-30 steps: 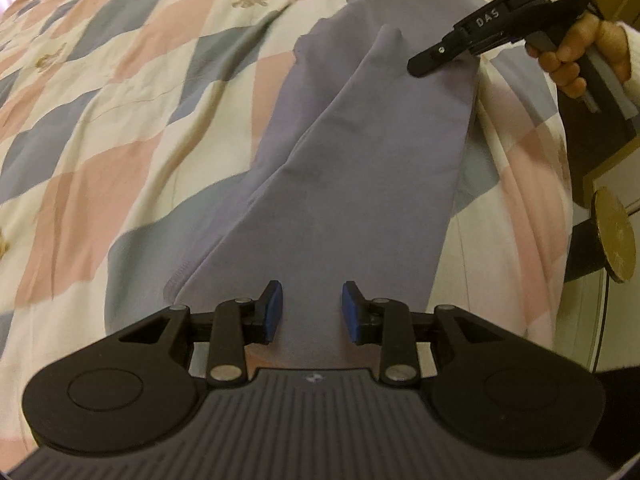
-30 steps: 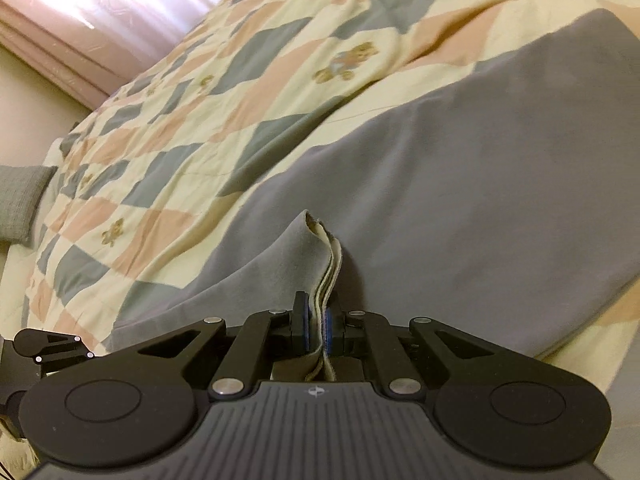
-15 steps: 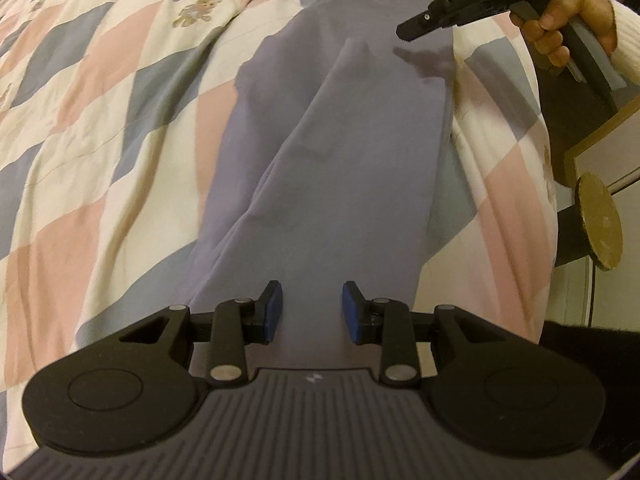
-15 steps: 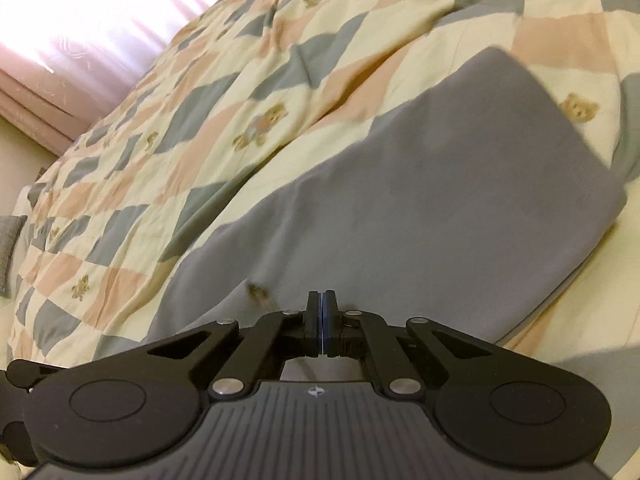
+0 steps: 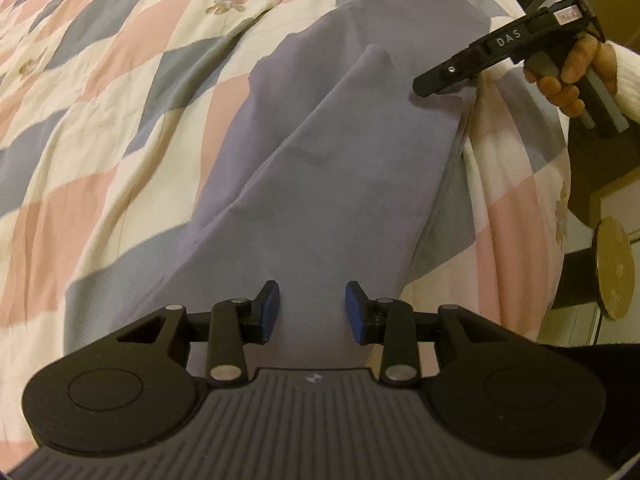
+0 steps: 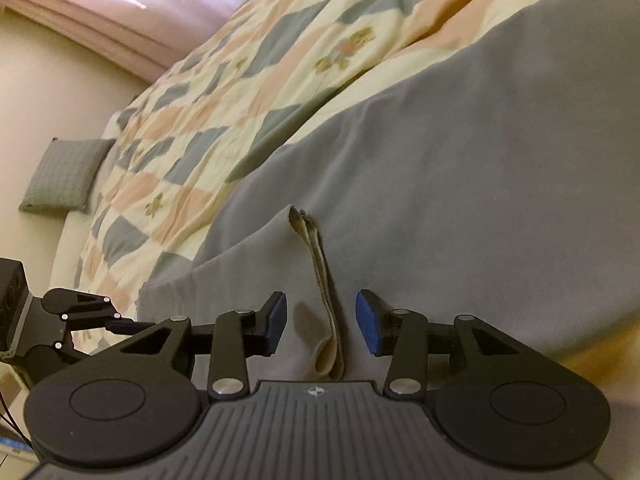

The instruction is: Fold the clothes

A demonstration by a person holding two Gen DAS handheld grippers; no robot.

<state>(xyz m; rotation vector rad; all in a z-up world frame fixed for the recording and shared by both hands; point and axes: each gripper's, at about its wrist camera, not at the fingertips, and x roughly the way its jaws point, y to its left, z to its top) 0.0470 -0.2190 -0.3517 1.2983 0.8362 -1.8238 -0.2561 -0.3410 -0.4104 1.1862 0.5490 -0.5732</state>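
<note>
The cloth [image 5: 320, 184], a grey-lilac garment that we cannot name for certain, looks soft, light and limp, so we judge it will drape and sag the moment we lift it and is best taken by an edge or a doubled corner, where two layers give the pads something to bite. Our left gripper [image 5: 313, 309] has its jaws well apart, its blue pads [image 5: 270, 308] poised over the near end of the cloth and holding nothing; whether they brush the fabric we cannot tell. Our right gripper [image 6: 321, 322] is likewise spread wide, and between its jaws stands a raised ridge of cloth showing a pale inner face [image 6: 324, 312]; the ridge stands free, clear of both pads. From the left view, the right gripper's tip [image 5: 426, 88] sits right at the far right edge of the cloth, with a hand [image 5: 576, 76] round its handle and a pale sleeve [image 5: 628, 84] behind. The cloth lies lengthwise near the side of the bed, one layer folded over another with a slanting edge, on a quilt [image 5: 120, 92] of cream, pink and blue-grey diamonds with small bears. Further off are a grey cushion [image 6: 66, 176] by the wall and a round gold disc [image 5: 614, 268] beside the bed. We would close on that upright ridge next.
</note>
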